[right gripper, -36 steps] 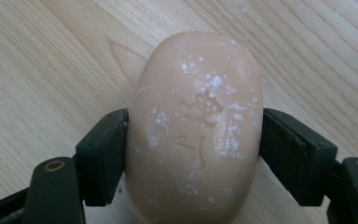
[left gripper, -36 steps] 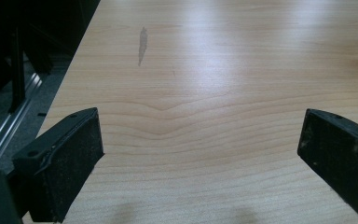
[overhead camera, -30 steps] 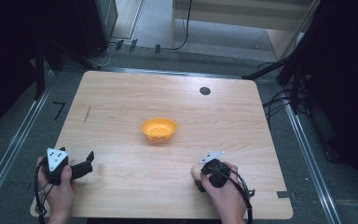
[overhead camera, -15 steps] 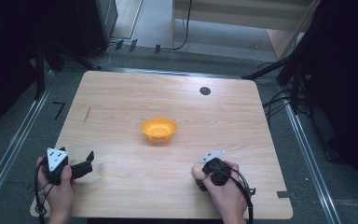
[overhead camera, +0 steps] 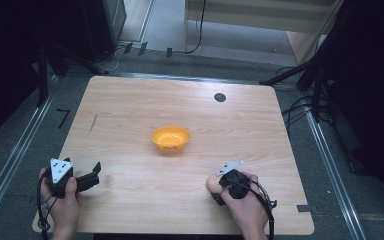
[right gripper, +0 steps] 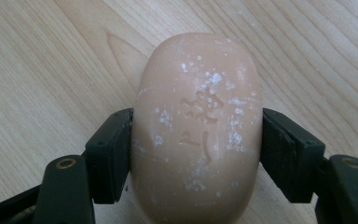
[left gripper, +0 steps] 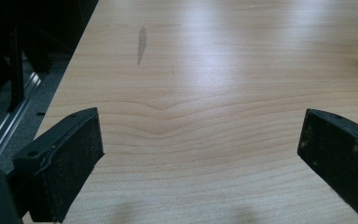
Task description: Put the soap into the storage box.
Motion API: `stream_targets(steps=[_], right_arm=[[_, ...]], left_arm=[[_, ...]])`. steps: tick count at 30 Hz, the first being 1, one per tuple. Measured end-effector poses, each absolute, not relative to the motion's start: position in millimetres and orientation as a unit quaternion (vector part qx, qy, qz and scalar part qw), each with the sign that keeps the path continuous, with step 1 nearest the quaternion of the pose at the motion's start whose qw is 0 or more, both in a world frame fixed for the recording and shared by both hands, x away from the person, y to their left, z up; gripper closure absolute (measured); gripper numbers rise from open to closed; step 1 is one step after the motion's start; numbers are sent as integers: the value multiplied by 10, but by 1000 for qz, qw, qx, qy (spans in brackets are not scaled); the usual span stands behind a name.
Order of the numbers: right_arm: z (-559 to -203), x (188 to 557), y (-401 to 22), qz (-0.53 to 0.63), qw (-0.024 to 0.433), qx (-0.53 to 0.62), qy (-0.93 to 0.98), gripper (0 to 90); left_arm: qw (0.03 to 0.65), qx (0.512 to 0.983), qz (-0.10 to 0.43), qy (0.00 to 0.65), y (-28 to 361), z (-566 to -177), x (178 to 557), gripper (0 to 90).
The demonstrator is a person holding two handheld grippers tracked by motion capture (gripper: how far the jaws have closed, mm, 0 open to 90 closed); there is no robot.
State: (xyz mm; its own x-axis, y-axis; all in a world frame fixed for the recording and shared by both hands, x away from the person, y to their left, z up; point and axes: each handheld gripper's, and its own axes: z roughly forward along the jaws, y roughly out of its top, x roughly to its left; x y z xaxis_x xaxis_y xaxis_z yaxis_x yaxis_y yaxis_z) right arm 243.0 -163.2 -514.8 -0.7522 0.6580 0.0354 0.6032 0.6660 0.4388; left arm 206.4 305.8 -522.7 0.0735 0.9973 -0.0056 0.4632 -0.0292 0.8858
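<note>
Jaws just closed | right gripper pinches soap bar | long axis between jaws, pointing away

Setting: lab/test bay. Evidence: lone light-wood table w/ cable grommet, metal floor rails, loose cables on grey floor, dark stands around, pale cabinet behind.
</note>
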Motion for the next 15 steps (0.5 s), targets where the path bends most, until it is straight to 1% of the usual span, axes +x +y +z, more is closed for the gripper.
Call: stream_targets(steps=[15], right_arm=[[-5011, 2489, -1606, 220, 66, 319, 920, 321]], left_arm=[[383, 626, 349, 583, 3062, -5227, 2064, 4]])
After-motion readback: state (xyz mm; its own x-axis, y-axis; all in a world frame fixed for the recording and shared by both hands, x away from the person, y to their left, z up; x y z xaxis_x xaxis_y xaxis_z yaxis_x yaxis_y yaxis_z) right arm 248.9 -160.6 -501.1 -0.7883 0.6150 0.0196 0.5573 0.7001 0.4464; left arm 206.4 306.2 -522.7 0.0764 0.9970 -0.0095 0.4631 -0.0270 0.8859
